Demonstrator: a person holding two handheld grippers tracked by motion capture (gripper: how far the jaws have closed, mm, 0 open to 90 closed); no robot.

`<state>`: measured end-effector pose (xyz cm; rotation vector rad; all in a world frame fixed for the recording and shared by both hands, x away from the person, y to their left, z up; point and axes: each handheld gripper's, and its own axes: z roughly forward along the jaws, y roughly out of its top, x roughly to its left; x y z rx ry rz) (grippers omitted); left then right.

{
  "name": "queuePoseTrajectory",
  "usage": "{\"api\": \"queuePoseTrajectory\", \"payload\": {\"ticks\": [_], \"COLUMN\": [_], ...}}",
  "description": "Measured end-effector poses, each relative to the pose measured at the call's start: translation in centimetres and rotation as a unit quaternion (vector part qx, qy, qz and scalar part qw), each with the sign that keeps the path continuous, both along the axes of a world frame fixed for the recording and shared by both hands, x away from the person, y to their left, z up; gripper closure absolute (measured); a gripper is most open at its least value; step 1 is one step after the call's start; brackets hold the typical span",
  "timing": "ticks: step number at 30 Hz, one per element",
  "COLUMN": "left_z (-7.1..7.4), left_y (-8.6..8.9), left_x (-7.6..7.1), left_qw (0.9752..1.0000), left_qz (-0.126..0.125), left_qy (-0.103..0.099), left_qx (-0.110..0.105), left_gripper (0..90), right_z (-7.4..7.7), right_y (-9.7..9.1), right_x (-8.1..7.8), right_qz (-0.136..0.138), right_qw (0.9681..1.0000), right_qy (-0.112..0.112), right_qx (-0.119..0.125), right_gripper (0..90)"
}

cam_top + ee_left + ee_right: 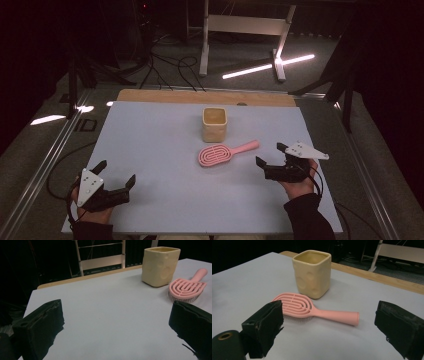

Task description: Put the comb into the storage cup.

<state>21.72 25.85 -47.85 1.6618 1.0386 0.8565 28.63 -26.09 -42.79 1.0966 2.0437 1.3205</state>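
With jaws spread and empty, the right gripper (270, 155) is facing the pink slotted plastic hairbrush (222, 153) lying just beside the cream square ceramic cup (214, 124), risking knocking that cup, while the left gripper (117, 172) is idling released.

A pale blue table (160, 150) with a wooden far edge stands on dark grey floor (240, 52), where cables (175, 67) trail past a white frame (245, 25) and bright light streaks (267, 66).
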Motion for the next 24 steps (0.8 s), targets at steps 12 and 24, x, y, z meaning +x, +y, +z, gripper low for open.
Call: {"api": "queuePoseTrajectory", "payload": {"ticks": [12, 24], "left_z": [0.0, -0.2], "left_y": [0.1, 0.0], "left_x": [-0.1, 0.0], "left_qw": [1.0, 1.0], "left_qz": [0.002, -0.001], "left_qy": [-0.003, 0.002], "left_qx": [-0.002, -0.002], "left_gripper": [0.2, 0.2], "right_z": [-0.1, 1.4], "right_y": [0.5, 1.9], "right_x": [0.9, 1.8], "right_qz": [0.002, 0.008], "right_qw": [0.9998, 0.9999], "right_qy": [0.019, 0.013], "right_qx": [0.008, 0.003], "right_gripper": [8.2, 8.2]}}
